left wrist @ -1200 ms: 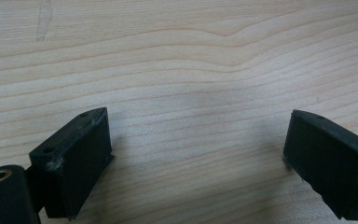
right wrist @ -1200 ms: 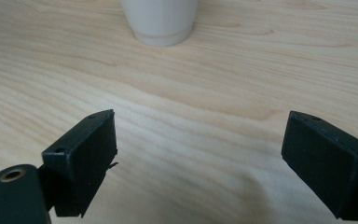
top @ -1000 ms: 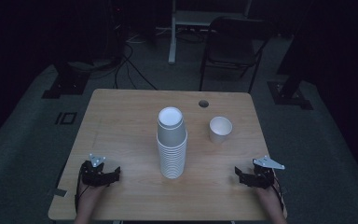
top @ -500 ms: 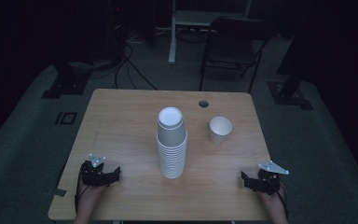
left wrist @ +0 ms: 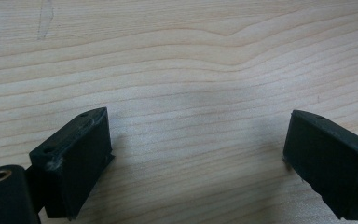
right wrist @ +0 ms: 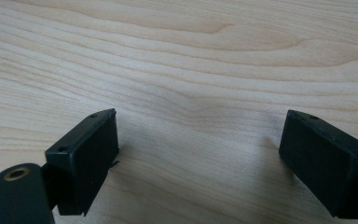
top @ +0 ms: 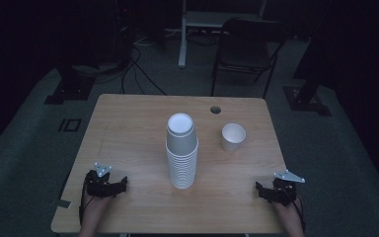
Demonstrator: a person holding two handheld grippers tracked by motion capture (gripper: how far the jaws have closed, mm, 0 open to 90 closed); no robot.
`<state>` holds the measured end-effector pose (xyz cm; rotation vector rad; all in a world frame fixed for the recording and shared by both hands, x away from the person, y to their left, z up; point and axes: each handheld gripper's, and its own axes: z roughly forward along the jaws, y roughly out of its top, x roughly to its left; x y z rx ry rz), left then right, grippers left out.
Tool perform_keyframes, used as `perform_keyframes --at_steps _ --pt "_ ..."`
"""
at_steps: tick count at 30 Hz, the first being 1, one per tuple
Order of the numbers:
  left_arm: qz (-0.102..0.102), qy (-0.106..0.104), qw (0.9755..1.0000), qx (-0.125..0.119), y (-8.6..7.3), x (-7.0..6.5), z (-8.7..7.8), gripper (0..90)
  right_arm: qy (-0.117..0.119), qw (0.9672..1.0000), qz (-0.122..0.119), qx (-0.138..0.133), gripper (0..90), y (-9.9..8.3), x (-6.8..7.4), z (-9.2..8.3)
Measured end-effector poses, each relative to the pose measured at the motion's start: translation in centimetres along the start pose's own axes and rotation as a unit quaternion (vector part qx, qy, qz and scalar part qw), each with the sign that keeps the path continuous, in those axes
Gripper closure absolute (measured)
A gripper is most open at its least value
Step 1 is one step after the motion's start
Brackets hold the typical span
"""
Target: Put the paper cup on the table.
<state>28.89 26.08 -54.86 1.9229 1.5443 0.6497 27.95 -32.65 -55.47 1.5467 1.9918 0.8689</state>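
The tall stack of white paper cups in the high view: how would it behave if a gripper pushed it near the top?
The tall stack of white paper cups looks narrow-based and high, so it would probably tip rather than slide. Being nested paper, it is likely light, and its thin walls may crush under a hard squeeze.

Wooden table (top: 128, 133): tall stack of white cups (top: 182, 153) at centre, single cup (top: 233, 137) right of it.
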Motion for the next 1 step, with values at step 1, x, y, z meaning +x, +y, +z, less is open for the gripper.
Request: perform_keyframes --at_steps 1 --pt "0.0 0.0 1.0 0.0 0.0 0.0 0.0 8.1 0.0 1.0 0.0 0.0 11.1 0.0 0.0 0.0"
